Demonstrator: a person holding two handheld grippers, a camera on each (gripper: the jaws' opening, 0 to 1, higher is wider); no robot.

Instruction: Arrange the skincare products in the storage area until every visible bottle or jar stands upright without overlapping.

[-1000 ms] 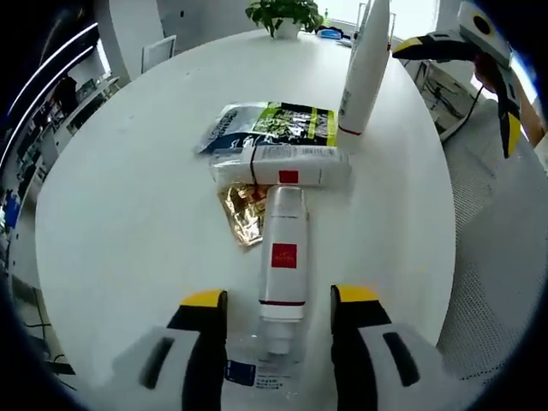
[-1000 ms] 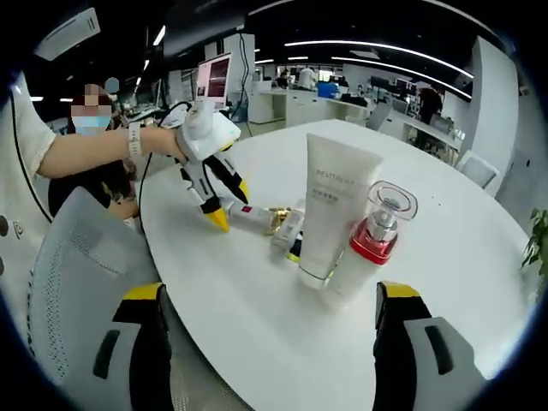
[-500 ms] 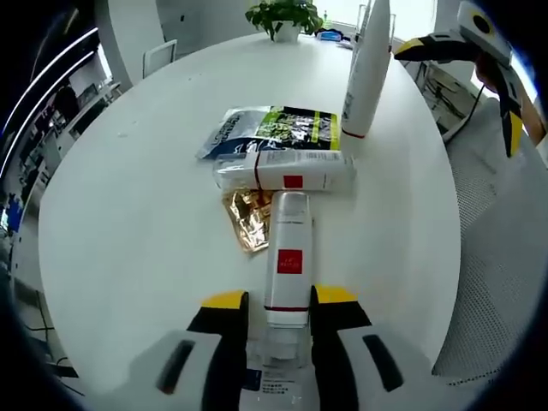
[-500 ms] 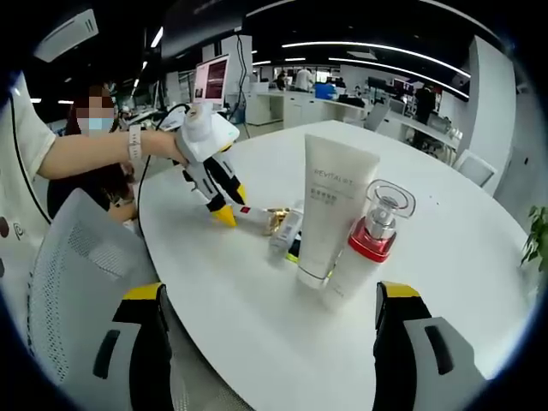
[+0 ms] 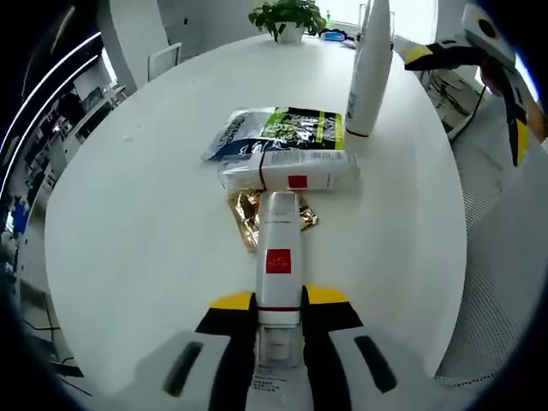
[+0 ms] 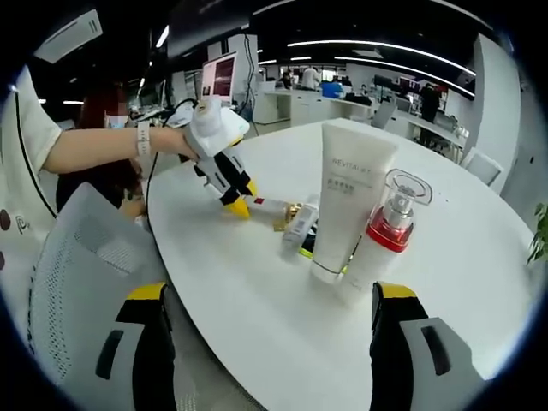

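A white bottle with a red square label (image 5: 278,248) lies on the round white table (image 5: 137,214), and my left gripper (image 5: 279,301) is shut on its cap end. Beyond it a white tube with a red mark (image 5: 291,169) lies crosswise over a gold sachet (image 5: 250,214). A tall white tube (image 5: 370,64) stands upright at the far side. In the right gripper view that tall tube (image 6: 351,205) stands beside an upright pump bottle with a red collar (image 6: 387,235). My right gripper (image 6: 270,295) hangs open off the table's near edge, holding nothing. The left gripper (image 6: 233,193) shows there, held by a hand.
A green and blue sachet (image 5: 274,127) lies flat behind the crosswise tube. A potted plant (image 5: 287,15) stands at the table's far edge. A mesh chair (image 6: 77,282) sits close to the table edge. The right gripper (image 5: 479,60) hovers past the table's right side.
My left gripper's jaws have come together from wide apart onto the lying bottle's cap end. The right gripper view has shifted slightly; its jaws stay apart.
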